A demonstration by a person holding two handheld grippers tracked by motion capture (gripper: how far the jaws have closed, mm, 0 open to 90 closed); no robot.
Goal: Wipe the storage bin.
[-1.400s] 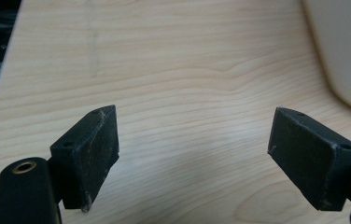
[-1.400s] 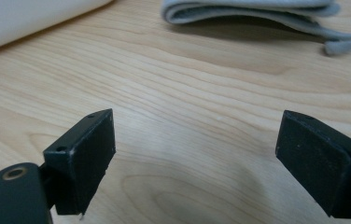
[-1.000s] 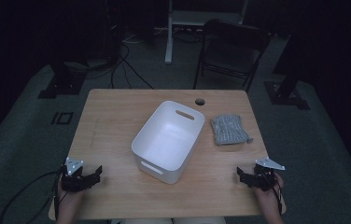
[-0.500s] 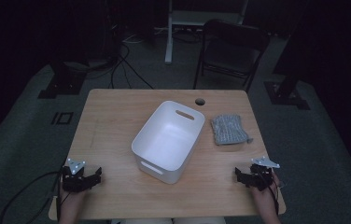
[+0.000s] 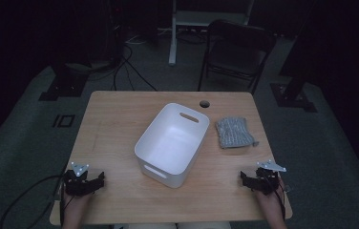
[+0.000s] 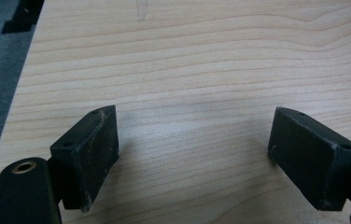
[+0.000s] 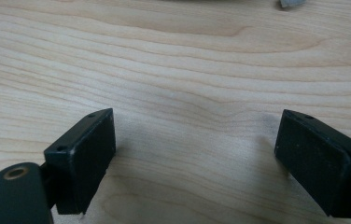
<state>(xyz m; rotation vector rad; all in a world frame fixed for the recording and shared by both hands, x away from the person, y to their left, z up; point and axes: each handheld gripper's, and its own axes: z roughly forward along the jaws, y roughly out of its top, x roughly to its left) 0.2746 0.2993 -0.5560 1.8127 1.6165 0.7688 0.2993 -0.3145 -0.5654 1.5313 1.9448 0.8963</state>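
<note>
A: Bench (image 5: 120,119) of pale wood, seen from above; at its middle stands a white tub (image 5: 172,143), open side up and set at a slant, with a slot handle in each short wall.

B: And the grey item beside it?

A: Folded grey cloth (image 5: 234,132), lying flat on the bench just to the right of the tub, apart from its wall. These two are the things nearest the claws.

B: Where are the claws?

A: Left claw (image 5: 97,180) near the front left corner of the bench, right claw (image 5: 245,179) near the front right corner, each in a hand that enters from the bottom edge. Both lie well apart from the tub and from the cloth. A grey three-cornered plate sits on top of each, and a dark cable trails from the left one off the bench edge.

B: State of the jaws?

A: Left claw (image 6: 192,140) spread wide, with bare wood grain between the two black pads (image 6: 94,149) and nothing pinched. Right claw (image 7: 194,140) likewise spread wide over bare wood, nothing between its pads (image 7: 87,156). A small grey corner of the cloth (image 7: 291,3) shows at the top edge of the right gripper view.

B: Surroundings?

A: Dark carpeted floor (image 5: 25,138), a black folding chair (image 5: 237,52) beyond the far edge of the bench, and cables on the floor to the left.
</note>
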